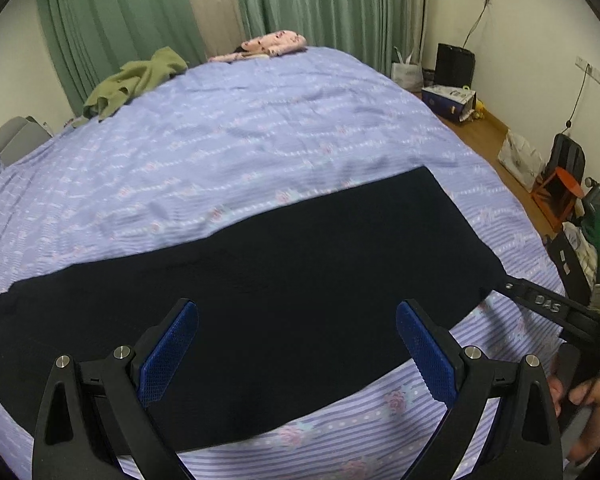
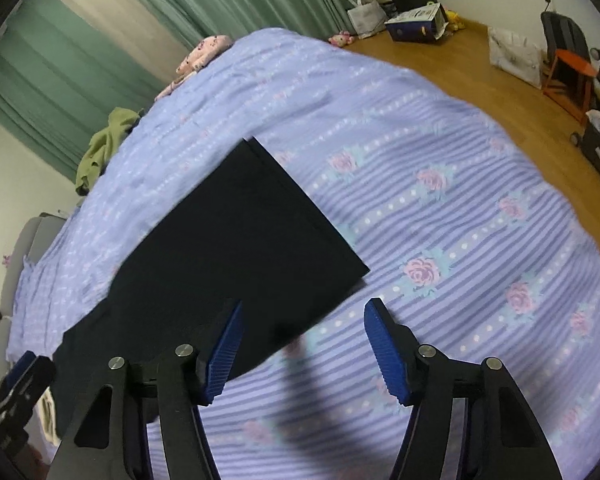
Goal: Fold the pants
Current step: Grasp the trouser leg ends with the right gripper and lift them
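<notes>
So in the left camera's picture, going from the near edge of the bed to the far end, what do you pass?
Left hand-held gripper → black pants → bare lilac bedspread → green garment → pink floral garment → green curtains.

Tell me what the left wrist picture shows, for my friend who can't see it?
Black pants lie flat across a purple flowered bedspread, with the open left tongs just above them. The right tongs touch the pants' right end.

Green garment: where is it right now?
The green garment lies crumpled at the far left edge of the bed, below the green curtains, left of the pink clothing and well beyond the black pants.
</notes>
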`<act>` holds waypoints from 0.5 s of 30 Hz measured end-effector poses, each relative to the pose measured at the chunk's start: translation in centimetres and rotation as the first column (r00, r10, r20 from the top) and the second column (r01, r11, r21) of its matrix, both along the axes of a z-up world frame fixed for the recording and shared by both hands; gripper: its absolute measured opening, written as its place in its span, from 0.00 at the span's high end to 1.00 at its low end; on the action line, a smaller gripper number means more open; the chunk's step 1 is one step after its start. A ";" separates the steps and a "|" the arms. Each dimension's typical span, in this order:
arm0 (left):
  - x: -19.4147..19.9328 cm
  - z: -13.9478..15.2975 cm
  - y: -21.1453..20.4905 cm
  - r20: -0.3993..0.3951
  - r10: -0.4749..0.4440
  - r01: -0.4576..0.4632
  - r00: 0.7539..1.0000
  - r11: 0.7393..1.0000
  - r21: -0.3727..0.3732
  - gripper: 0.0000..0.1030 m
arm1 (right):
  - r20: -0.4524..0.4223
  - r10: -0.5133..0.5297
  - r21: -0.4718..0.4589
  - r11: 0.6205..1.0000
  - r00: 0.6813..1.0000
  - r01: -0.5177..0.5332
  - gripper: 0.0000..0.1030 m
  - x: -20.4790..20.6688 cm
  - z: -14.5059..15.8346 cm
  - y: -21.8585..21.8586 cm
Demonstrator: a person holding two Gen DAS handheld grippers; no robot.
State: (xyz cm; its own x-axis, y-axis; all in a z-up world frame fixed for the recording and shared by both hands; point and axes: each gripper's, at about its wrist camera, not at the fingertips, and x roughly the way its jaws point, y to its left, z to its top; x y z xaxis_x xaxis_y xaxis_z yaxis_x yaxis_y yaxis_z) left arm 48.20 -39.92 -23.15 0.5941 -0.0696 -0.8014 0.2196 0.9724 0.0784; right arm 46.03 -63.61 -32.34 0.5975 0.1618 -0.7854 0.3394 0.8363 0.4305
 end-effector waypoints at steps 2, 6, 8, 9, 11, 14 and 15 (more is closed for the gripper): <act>0.0 -0.6 -0.5 -0.007 -0.008 0.008 1.000 1.000 0.000 0.02 | -0.017 0.008 -0.016 1.000 1.000 -0.008 0.53 0.4 -1.0 0.0; 0.1 -0.9 -1.1 -0.009 -0.032 0.032 0.999 0.999 -0.006 0.02 | 0.001 0.002 -0.055 0.998 1.000 -0.002 0.68 0.4 -0.7 -0.1; 0.2 -1.0 -1.3 -0.008 -0.039 0.039 0.999 0.999 -0.008 0.02 | 0.008 -0.007 -0.053 0.999 1.000 0.007 0.68 0.6 -0.6 -0.3; 0.3 -1.0 -1.4 -0.007 -0.041 0.041 0.999 0.999 -0.010 0.02 | 0.006 -0.009 -0.047 0.999 1.000 0.009 0.70 0.7 -0.6 -0.5; 0.4 -1.0 -1.6 -0.012 -0.043 0.043 0.999 0.999 -0.021 0.02 | -0.001 -0.006 -0.055 0.998 1.000 0.006 0.82 1.1 -0.9 -0.8; 0.5 -1.1 -1.7 -0.015 -0.049 0.049 0.999 0.998 -0.034 0.02 | 0.004 -0.003 -0.113 0.994 1.000 0.004 0.93 0.9 -0.3 -0.7; 0.5 -1.1 -1.8 -0.014 -0.049 0.049 0.999 0.998 -0.036 0.02 | 0.014 -0.013 -0.134 0.991 1.000 0.015 0.94 0.8 0.1 -0.7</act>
